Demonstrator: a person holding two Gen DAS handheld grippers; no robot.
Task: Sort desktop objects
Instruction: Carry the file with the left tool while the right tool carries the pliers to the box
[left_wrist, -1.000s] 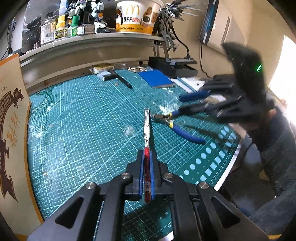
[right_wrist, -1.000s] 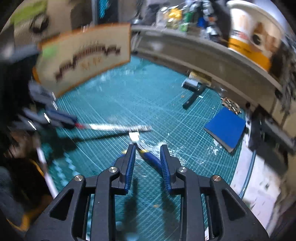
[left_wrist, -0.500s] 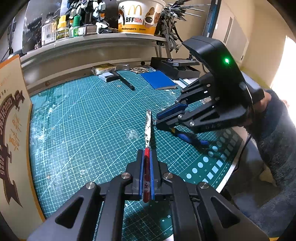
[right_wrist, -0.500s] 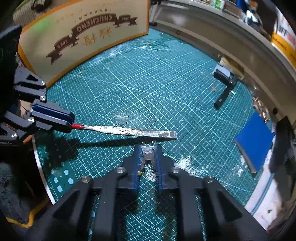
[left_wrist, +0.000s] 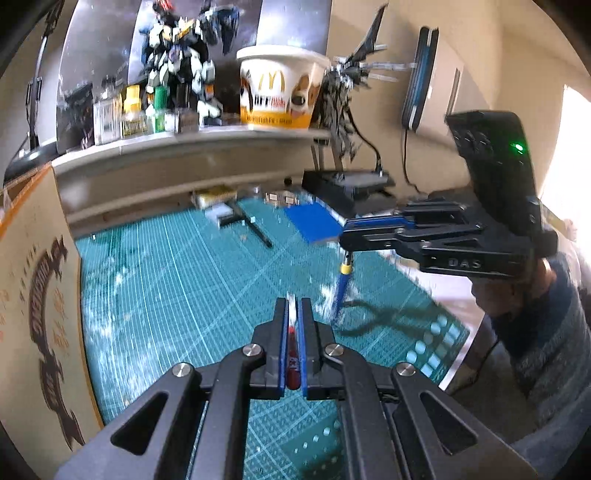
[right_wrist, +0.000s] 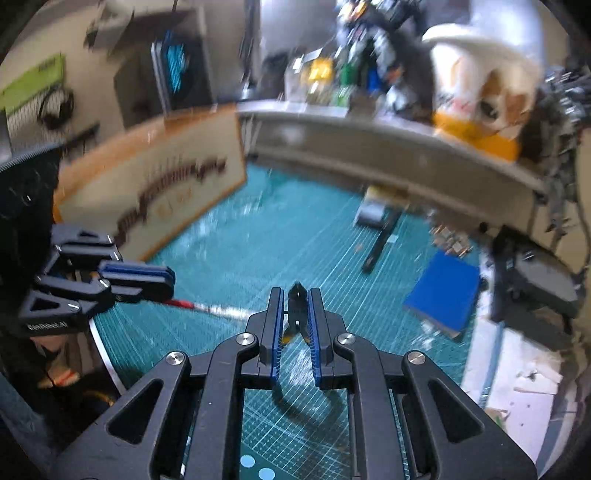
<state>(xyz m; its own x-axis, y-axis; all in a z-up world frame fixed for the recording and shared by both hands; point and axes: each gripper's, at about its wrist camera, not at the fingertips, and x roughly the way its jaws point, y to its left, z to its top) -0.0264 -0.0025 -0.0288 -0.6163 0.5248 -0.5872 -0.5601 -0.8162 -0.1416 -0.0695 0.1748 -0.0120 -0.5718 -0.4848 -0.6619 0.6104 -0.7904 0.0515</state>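
The left claw (left_wrist: 291, 325) is clamped tight on a red-handled file (left_wrist: 291, 354), its metal blade poking out past the fingertips above the green cutting mat (left_wrist: 177, 288) that covers the worktop. The right claw (right_wrist: 295, 321) is closed down on a pair of pliers (right_wrist: 297, 306), gripping them by the head; in the left wrist view their blue handles (left_wrist: 341, 284) hang below the claw with the tip close over the mat, though blur hides whether it touches. Both tools sit over the near middle of the mat, the two claws near each other but apart. The mat's left edge is walled by a printed board (left_wrist: 37, 295) standing on edge. At the far edge, under the shelf (left_wrist: 184, 147), lie a black bar tool (right_wrist: 380, 240) and a blue pad (right_wrist: 443, 291), well apart from the claws. The mat's broad middle stretch is bare. Its right edge meets pale worktop (right_wrist: 517, 387) with scraps.
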